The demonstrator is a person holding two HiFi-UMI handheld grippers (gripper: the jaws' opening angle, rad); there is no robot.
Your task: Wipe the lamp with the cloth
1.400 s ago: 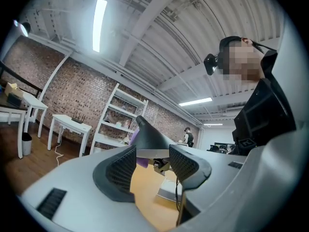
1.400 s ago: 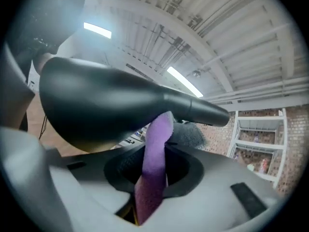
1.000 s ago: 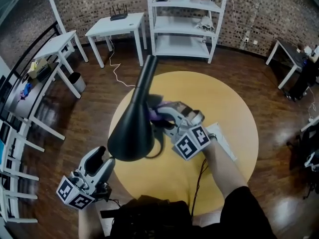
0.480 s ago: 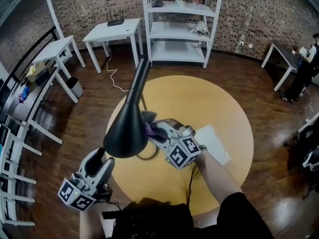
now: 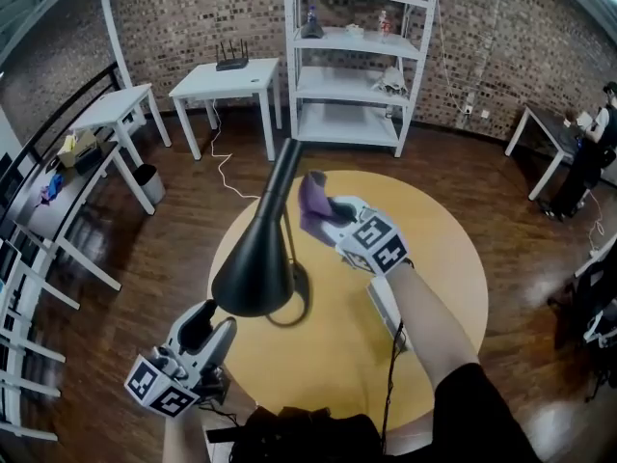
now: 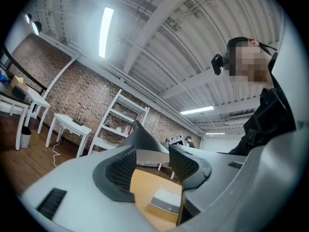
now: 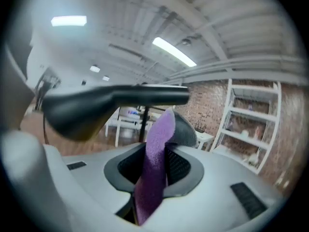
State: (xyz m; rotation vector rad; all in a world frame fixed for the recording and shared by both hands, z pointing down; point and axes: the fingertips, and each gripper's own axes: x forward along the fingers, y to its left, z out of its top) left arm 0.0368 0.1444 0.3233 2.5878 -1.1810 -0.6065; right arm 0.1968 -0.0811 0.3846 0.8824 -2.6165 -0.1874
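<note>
Left gripper (image 5: 204, 318) sits low off the table's near left edge, over wood floor. Its own view shows what the head view does not: ribbed pads (image 6: 123, 166) well apart, nothing between them. Through the gap we see the table top and a flat white box (image 6: 166, 200), and beyond the jaws the back of the lamp shade (image 6: 140, 135).

Black lamp (image 5: 255, 270) stands on the round yellow table (image 5: 439, 258), left of centre. Its cone shade is towards us and its stem slants up and away.

Right gripper (image 5: 326, 212) is over the middle of the table, just right of the stem's upper part. Its jaws are closed on the purple cloth (image 5: 312, 197). The right gripper view shows the cloth (image 7: 155, 153) pinched between both pads, with its free end sticking out past the fingertips. The lamp (image 7: 96, 105) crosses that view just above the cloth tip. We cannot tell from either view whether cloth and lamp touch.

Room: bare table top to the right and beyond the gripper. The white shelf unit (image 5: 357, 61) and small white table (image 5: 227, 75) stand well back by the brick wall.
</note>
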